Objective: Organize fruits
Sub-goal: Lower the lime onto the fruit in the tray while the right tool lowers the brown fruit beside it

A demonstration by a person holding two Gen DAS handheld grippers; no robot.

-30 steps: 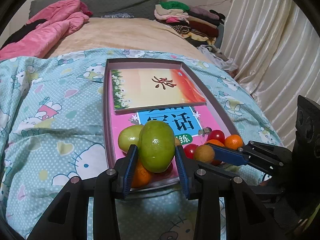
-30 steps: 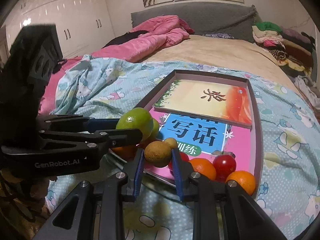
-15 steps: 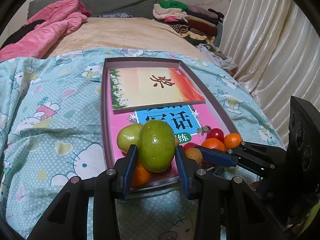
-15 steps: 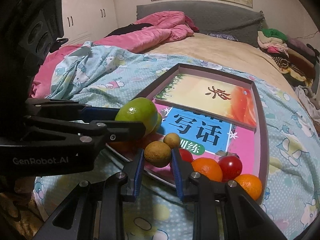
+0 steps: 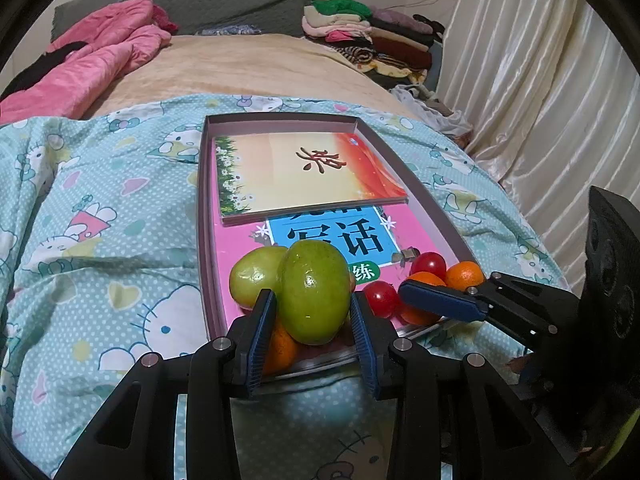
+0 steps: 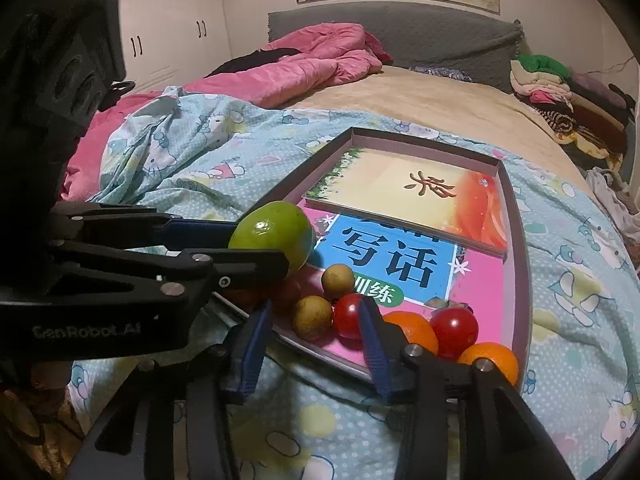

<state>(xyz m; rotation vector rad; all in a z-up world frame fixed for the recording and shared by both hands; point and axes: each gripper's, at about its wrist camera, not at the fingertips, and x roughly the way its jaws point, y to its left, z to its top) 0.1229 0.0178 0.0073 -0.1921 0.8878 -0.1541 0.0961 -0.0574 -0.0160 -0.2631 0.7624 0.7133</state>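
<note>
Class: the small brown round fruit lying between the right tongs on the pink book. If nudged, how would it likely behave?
The brown fruit looks round, so it would probably roll on the smooth pink book. It seems small and likely light. The opening right tongs no longer press it, so little steadies it.

I see the near end of the tray (image 6: 520,264) crowded: a brown longan (image 6: 311,317), cherry tomatoes (image 6: 454,326) and oranges (image 6: 490,358) sit close together, leaving little room between them. My left gripper (image 6: 256,248), clamping a green fruit (image 6: 272,236), blocks the left side. Two books (image 5: 304,172) fill the far end. Open bedspread (image 5: 112,216) lies beside the tray.
</note>
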